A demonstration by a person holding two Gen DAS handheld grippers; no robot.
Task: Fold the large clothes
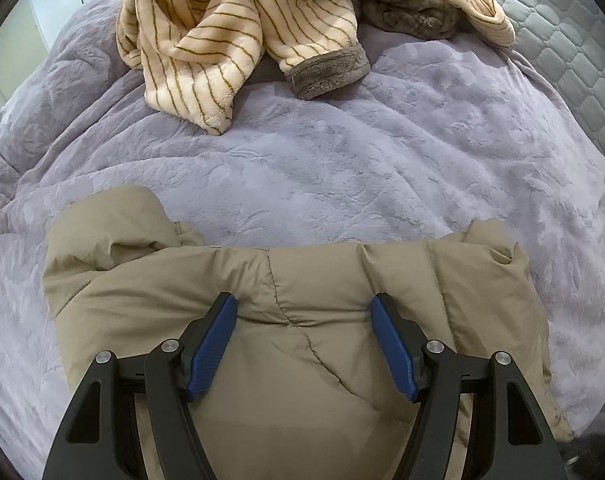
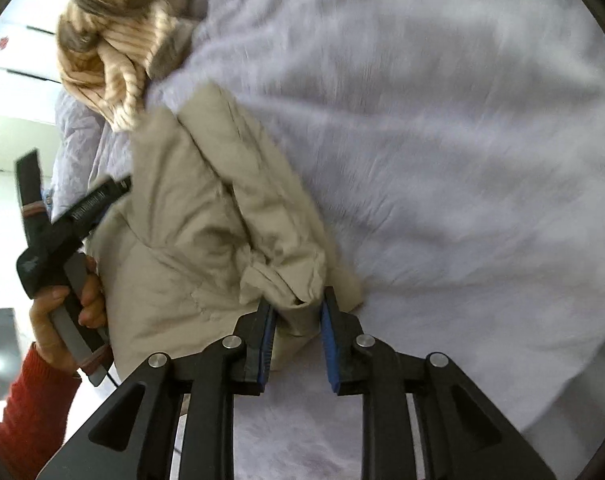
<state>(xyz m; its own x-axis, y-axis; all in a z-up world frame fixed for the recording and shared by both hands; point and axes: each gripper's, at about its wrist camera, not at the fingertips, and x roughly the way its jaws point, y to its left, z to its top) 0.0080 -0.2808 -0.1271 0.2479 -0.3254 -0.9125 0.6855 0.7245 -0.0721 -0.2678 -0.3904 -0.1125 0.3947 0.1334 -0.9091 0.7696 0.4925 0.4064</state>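
A beige puffer jacket (image 1: 302,340) lies bunched on a lavender plush blanket (image 1: 342,160). My left gripper (image 1: 304,300) hovers open just over the jacket's upper edge, with its blue pads (image 1: 214,344) wide apart and nothing clamped. In the right wrist view the same jacket (image 2: 206,208) stretches from upper left to the centre. My right gripper (image 2: 297,300) stands narrowly open around the jacket's folded corner (image 2: 298,316). The fabric sits between the pads with a thin gap on the right side. This view is blurred.
A cream fleece garment with brown stripes and grey trim (image 1: 222,40) is heaped at the blanket's far end, also visible as the striped heap (image 2: 114,60). A grey quilted mattress (image 1: 562,60) shows at right. A hand (image 2: 62,312) in a red sleeve (image 2: 30,400) holds the other gripper's handle.
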